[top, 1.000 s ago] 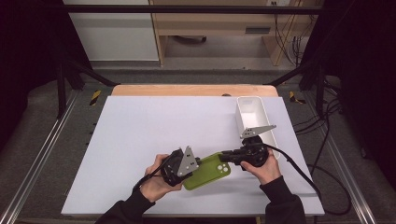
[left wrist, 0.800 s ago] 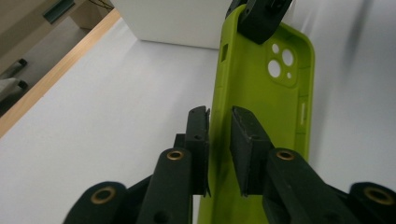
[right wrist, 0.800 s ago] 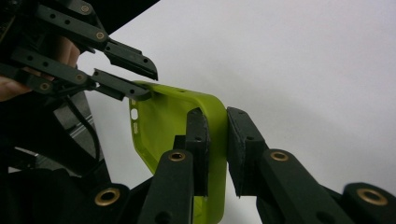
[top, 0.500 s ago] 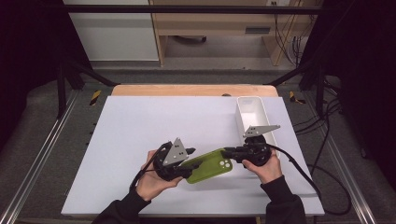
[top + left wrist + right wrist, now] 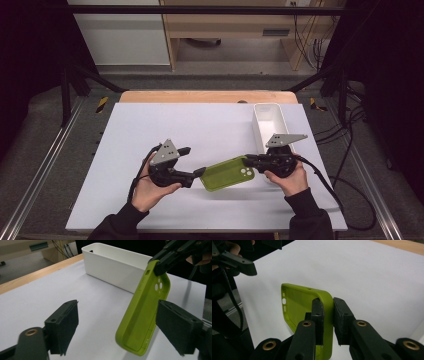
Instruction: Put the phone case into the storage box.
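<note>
A pale lavender-white tabletop (image 5: 150, 130) with a wooden far edge sits in a dark-framed bay, with grey floor and a light wooden bench behind it.

In the right gripper view we see the right gripper (image 5: 327, 315) clamped on one end wall of the green phone case (image 5: 299, 307): one jaw sits inside the hollow, the other outside, both pressing the rim. That view looks into the case's open inside, with small cut-outs along its left wall. The left gripper view shows what it cannot: the case (image 5: 143, 315) tilted steeply, its camera holes near the top end, its lower end close above the tabletop. It hangs just inside the right-hand jaw of the left gripper (image 5: 120, 330), whose jaws have just been opening and now stand wide, neither pad pressing the case.

Outward, the high view sets the layout: we find the case (image 5: 227, 173) near the front middle of the tabletop, between the left gripper (image 5: 196, 170) and the right gripper (image 5: 248, 160), each in a hand with a dark sleeve. A white bin (image 5: 260, 125) stands just behind the right gripper, along the tabletop's right side.
</note>
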Demonstrator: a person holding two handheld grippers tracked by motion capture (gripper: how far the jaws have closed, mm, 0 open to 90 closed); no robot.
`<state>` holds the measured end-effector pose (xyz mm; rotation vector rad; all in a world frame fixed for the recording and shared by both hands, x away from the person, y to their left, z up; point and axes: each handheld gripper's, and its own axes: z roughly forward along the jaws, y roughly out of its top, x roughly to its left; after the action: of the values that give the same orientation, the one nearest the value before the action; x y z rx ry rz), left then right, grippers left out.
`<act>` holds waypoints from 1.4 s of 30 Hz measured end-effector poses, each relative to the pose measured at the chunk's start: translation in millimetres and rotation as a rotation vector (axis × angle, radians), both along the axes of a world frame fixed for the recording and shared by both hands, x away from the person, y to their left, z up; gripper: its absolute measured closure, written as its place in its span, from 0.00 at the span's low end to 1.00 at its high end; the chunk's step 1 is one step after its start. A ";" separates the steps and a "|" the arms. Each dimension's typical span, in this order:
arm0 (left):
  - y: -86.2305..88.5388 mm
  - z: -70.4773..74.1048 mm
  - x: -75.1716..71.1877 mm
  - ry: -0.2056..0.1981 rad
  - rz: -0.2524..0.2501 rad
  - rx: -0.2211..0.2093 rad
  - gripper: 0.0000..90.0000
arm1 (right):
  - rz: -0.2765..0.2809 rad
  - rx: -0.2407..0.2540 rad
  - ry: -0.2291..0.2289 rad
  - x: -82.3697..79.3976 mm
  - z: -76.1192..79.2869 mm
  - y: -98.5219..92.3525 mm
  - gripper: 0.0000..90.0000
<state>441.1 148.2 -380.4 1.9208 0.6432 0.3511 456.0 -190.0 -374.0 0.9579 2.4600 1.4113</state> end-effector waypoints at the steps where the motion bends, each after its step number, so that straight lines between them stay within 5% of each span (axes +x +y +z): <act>1: 2.4 -0.8 0.8 0.003 0.008 -0.005 0.16 | 0.000 -0.007 -0.010 -0.8 1.0 -1.1 0.89; 16: 35.9 -18.0 6.8 0.012 0.069 -0.042 0.04 | -0.012 -0.070 -0.102 -7.2 11.7 -12.7 0.89; 42: 81.0 -49.2 7.7 0.016 0.161 -0.049 0.03 | -0.028 -0.169 -0.226 -10.2 49.8 -15.9 0.88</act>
<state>448.8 229.2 -429.7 1.8313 0.8124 0.4173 445.8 -205.9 -324.1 0.7500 2.3446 1.2059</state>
